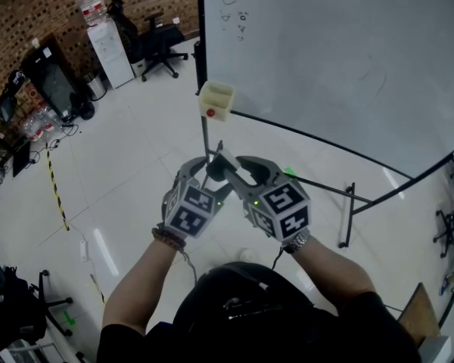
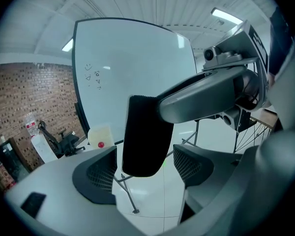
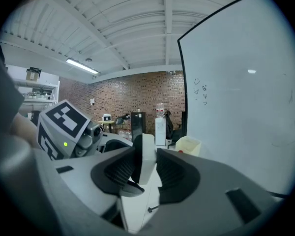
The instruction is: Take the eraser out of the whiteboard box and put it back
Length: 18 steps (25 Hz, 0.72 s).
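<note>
In the right gripper view a white eraser (image 3: 141, 157) with a black felt face stands upright, and my right gripper (image 3: 140, 167) is shut on it. The left gripper view shows the felt side of the eraser (image 2: 146, 136) hanging just in front of my left gripper (image 2: 145, 170), which is open, its pads apart from the eraser. In the head view both grippers meet below the cream whiteboard box (image 1: 216, 100): the left gripper (image 1: 203, 171) and the right gripper (image 1: 227, 169), with the eraser (image 1: 224, 162) between them. The box, with a red dot, hangs at the lower left corner of the whiteboard (image 1: 340, 59).
The whiteboard stand's black legs (image 1: 346, 216) reach over the white floor. A black office chair (image 1: 160, 42), a water dispenser (image 1: 110, 50) and a screen (image 1: 51, 80) stand along the brick wall at left. Yellow-black tape (image 1: 57, 191) runs across the floor.
</note>
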Available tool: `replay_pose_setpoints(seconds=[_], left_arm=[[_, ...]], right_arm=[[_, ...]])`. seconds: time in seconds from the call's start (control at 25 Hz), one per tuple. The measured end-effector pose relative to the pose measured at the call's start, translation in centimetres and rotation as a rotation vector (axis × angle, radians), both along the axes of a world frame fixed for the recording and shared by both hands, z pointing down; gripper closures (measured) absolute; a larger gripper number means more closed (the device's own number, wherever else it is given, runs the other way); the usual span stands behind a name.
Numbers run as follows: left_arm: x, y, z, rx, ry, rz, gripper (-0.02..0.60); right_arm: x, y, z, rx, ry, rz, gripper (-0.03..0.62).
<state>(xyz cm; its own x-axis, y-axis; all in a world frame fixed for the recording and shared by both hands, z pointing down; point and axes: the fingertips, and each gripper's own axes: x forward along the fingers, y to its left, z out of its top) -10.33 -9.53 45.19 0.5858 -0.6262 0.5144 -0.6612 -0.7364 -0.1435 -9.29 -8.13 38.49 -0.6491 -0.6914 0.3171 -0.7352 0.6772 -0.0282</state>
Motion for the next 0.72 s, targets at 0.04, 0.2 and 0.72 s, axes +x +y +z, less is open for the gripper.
replay_pose_setpoints(seconds=[0.04,0.2,0.72], left_arm=[[0.2,-0.2,0.0,-0.001,-0.005,-0.002,0.229],[1.4,-1.1,0.3,-0.01,-0.021,-0.006,0.252],[4.4,-3.9,0.9,-0.036,-0.04,-0.044,0.334]], right_arm=[[0.2,-0.2,0.0,-0.001,-0.001,-0.004,0.431],[1.1,-1.0,0.2,0.001,0.0,-0.018,0.431],[4.2,-3.7,0.8,0.005,0.027,-0.042,0.43]])
